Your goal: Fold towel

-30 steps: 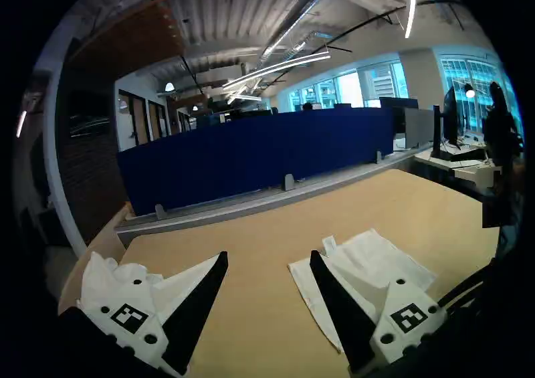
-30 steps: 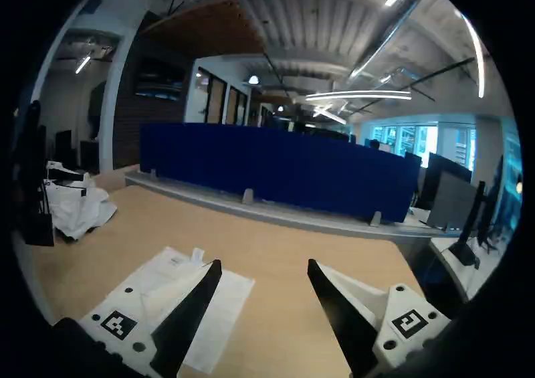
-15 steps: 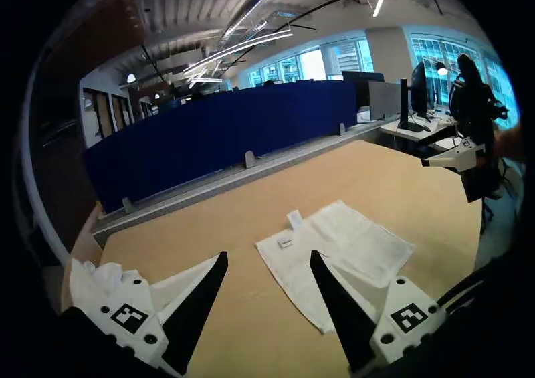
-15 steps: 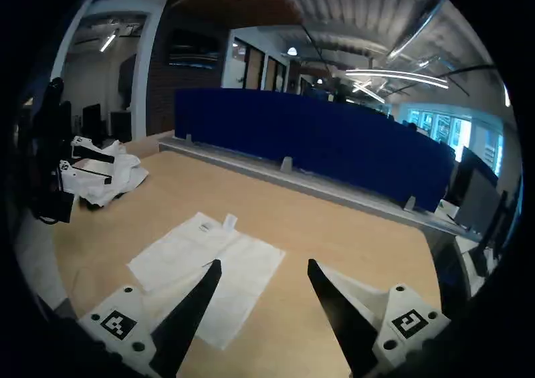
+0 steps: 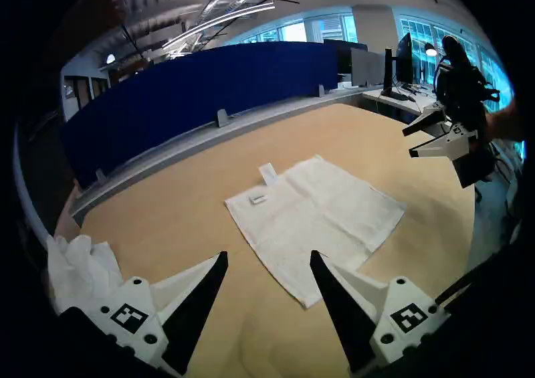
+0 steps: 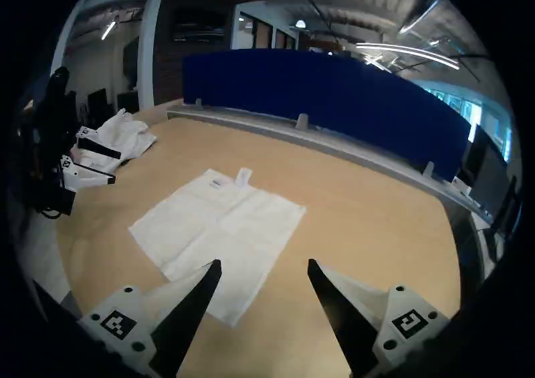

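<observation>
Both gape empty: left gripper & right gripper, near towel. Pinch its near corners evenly; prob. one layer, so lift w/o dragging.

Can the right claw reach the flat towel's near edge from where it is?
Probably yes: the right claw is open over that edge of the towel, with nothing lying between on the table.

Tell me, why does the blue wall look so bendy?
In the left gripper view the fisheye lens bows the blue divider, and the windows glare bright; in the right gripper view it bows too, while the towel looks sharp.
</observation>
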